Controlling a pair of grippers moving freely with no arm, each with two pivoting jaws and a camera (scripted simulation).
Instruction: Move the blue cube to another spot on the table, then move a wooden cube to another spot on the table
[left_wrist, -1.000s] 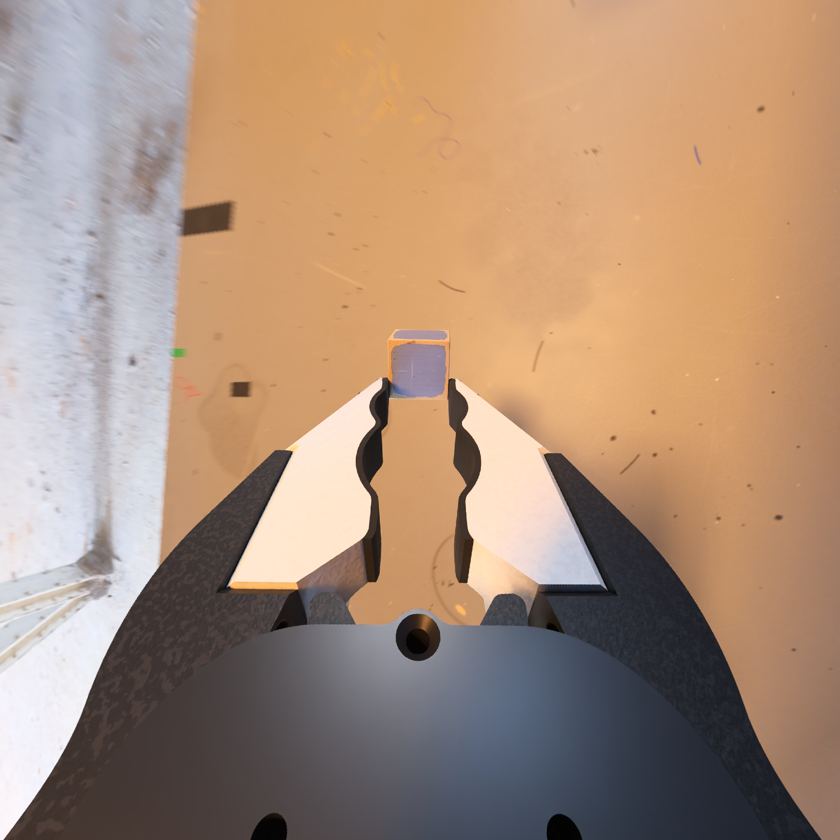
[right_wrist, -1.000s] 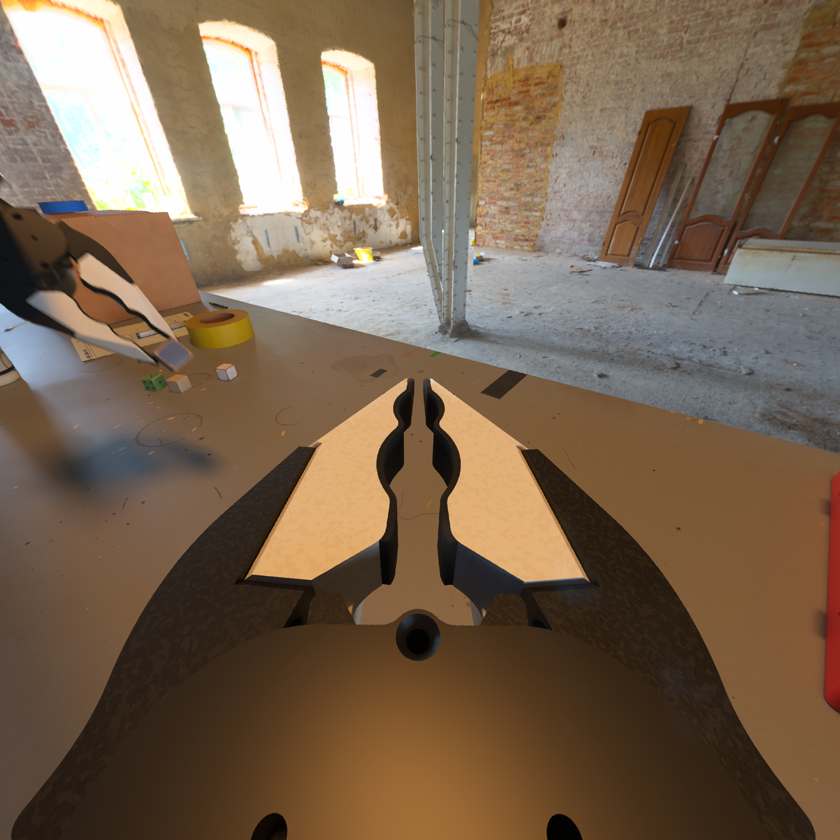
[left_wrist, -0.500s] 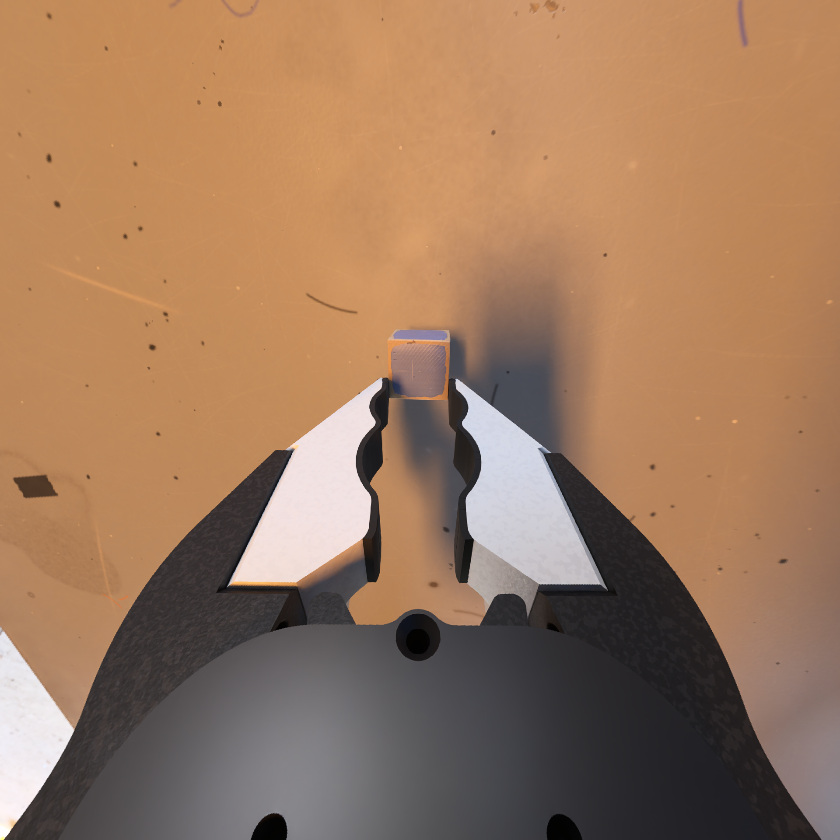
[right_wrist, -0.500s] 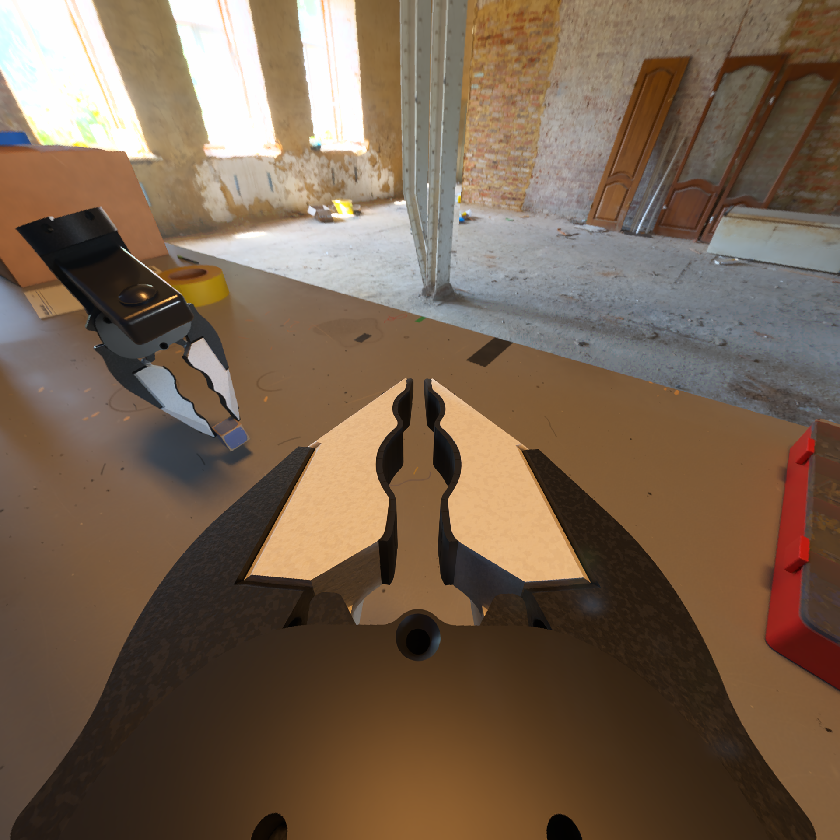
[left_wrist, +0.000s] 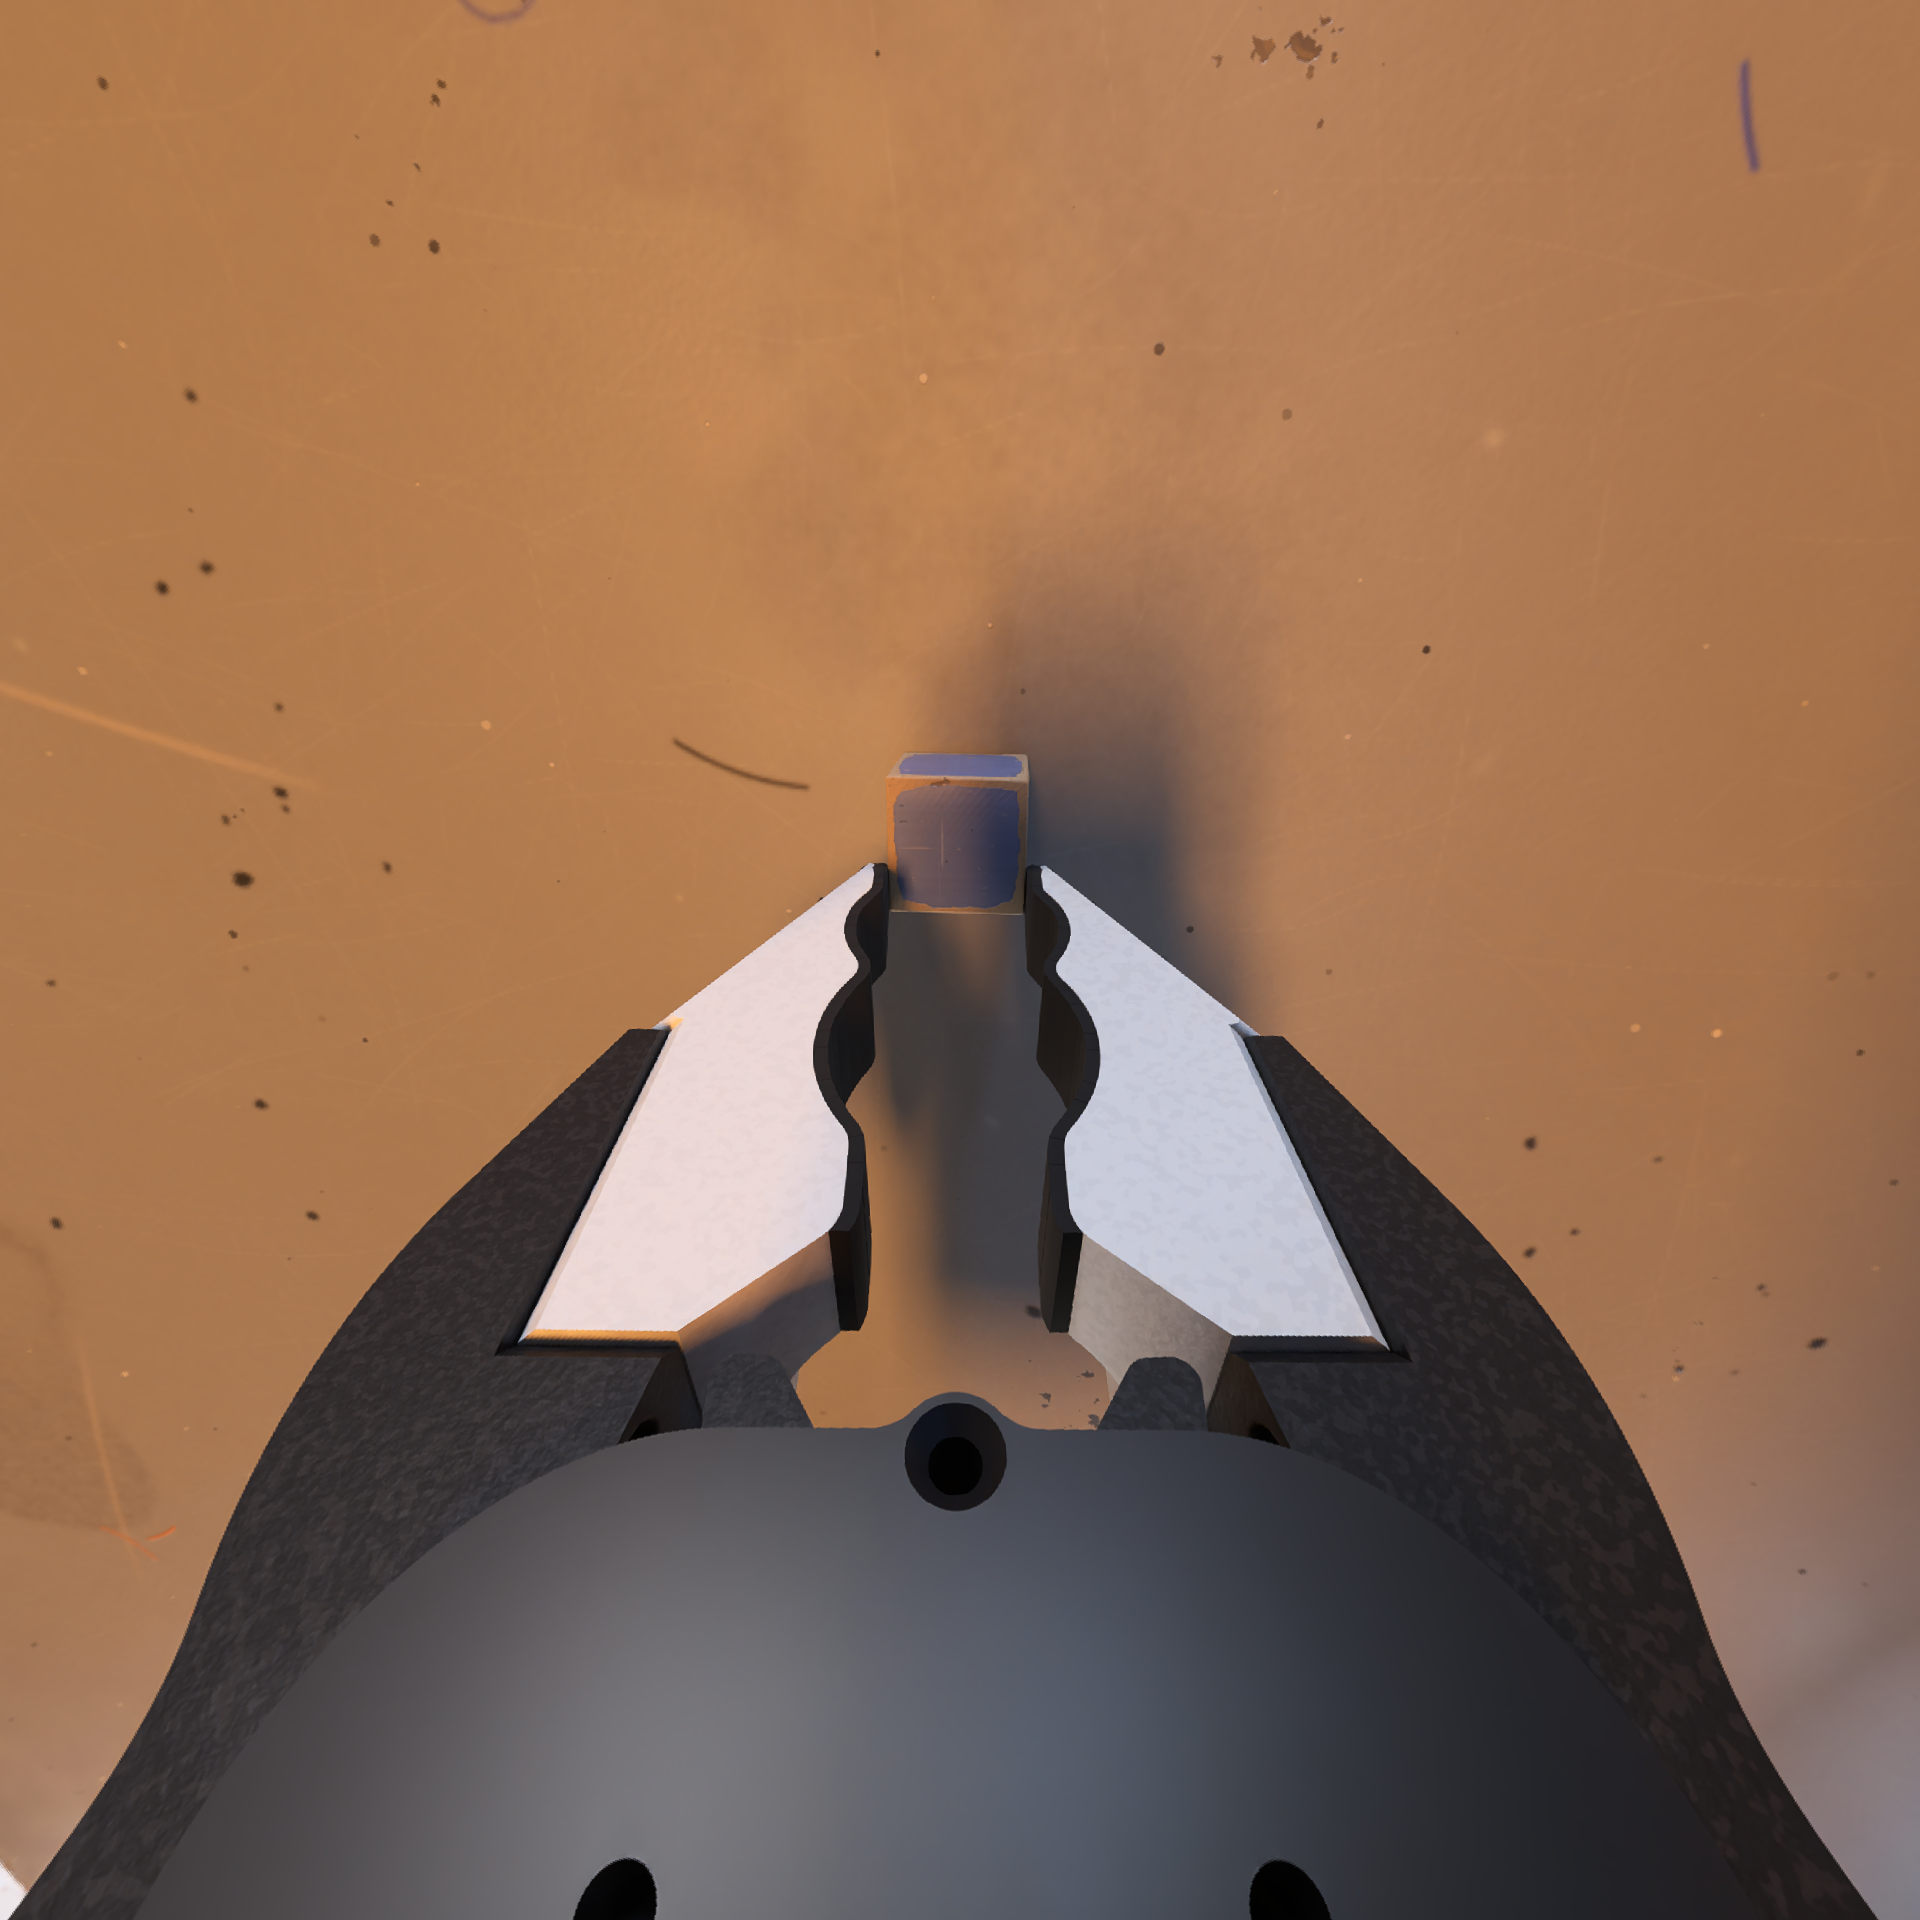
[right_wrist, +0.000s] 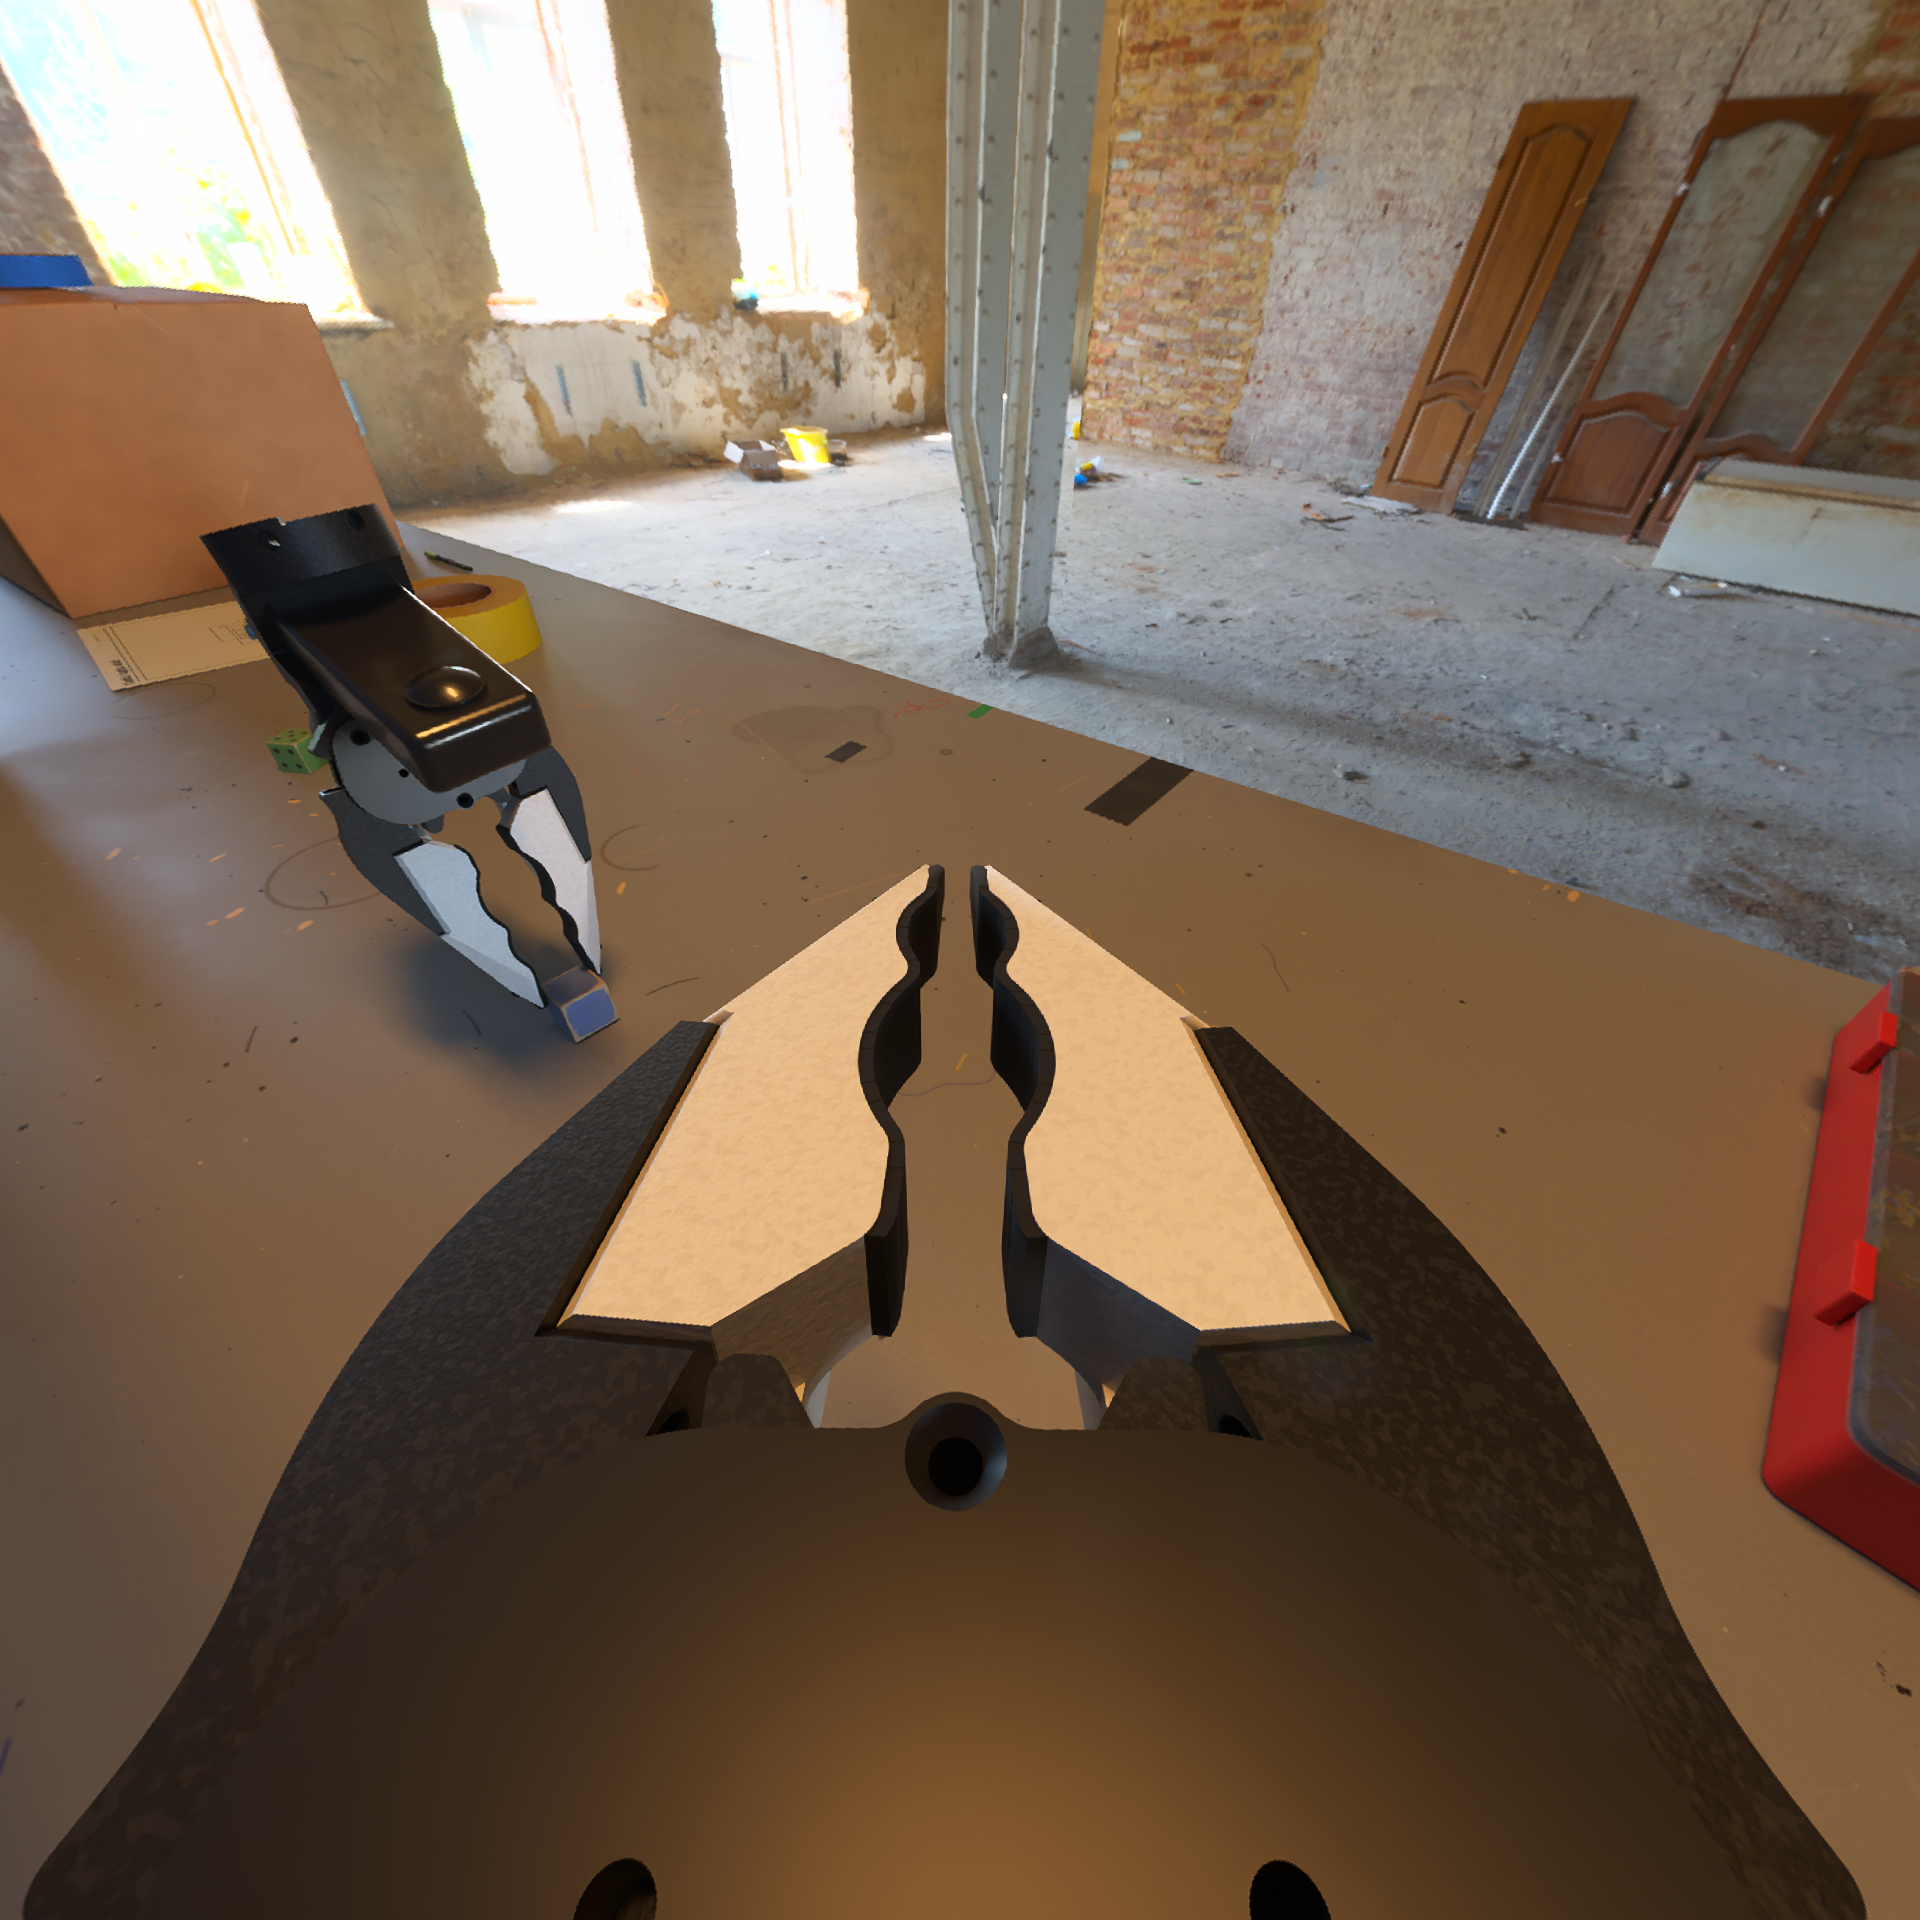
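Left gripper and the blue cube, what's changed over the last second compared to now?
The left gripper carried the blue cube away from the yellow tape roll and green die, toward the right gripper, and lowered it to, or just above, the table; contact isn't clear. Its grip on the cube stayed the same, nothing was let go. The right gripper stayed nearly closed and empty, though its view shifted slightly.

Left tongs (left_wrist: 956, 883) clamped, right tongs (right_wrist: 956, 883) nearly closed

The left claw (left_wrist: 957, 883) is gripping the blue cube (left_wrist: 957, 840) between its fingertips (left_wrist: 871, 902). It is pointing down at the speckled brown surface (left_wrist: 520, 416), casting a dark shadow there.
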